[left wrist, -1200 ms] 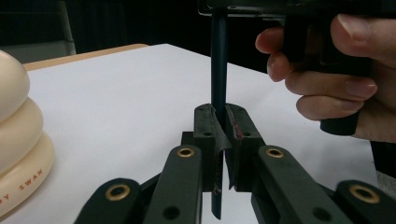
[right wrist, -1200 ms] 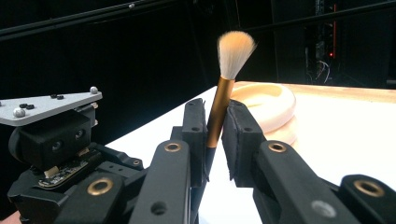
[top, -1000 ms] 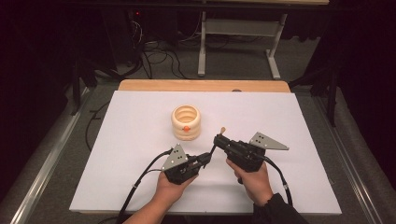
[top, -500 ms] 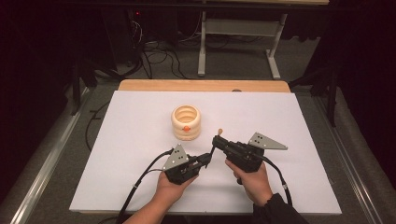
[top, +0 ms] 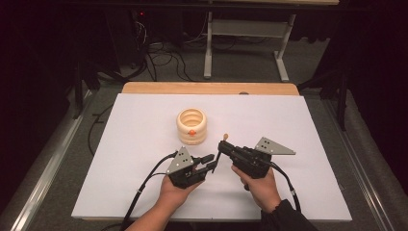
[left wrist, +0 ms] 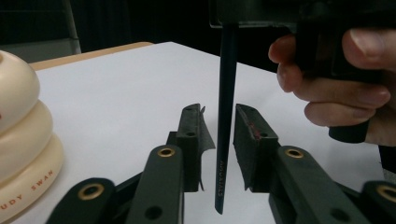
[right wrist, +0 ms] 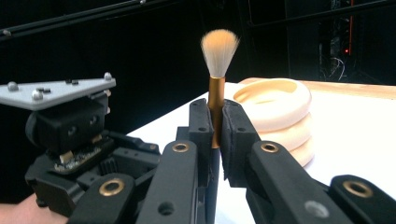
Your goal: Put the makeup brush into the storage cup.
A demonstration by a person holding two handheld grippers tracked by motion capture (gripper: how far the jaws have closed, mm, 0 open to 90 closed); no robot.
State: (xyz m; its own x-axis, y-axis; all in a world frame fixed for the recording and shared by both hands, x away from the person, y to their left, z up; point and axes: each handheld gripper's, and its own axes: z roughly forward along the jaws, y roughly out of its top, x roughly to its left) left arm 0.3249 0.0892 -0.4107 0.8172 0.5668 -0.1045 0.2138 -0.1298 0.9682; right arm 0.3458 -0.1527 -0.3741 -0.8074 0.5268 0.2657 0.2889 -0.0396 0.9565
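A makeup brush (right wrist: 216,100) with pale bristles, a gold ferrule and a dark handle stands upright, and my right gripper (right wrist: 215,109) is shut on the ferrule. In the high view the right gripper (top: 222,145) holds the brush (top: 224,137) just right of my left gripper (top: 210,162). The brush's dark handle (left wrist: 226,121) hangs down between the jaws of my left gripper (left wrist: 218,114), which stand open with a gap on each side of it. A cream ringed holder (top: 191,125) sits on the white table (top: 144,120) behind the grippers.
The cream holder (left wrist: 21,140) is close on the left in the left gripper view, and the holder (right wrist: 280,112) stands just behind the brush in the right gripper view. Cables trail from both grippers toward the near edge. A wooden strip (top: 207,88) borders the table's far edge.
The right gripper has carried the brush slightly left and nearer, bringing its handle between the left gripper's jaws. The left gripper has barely moved.
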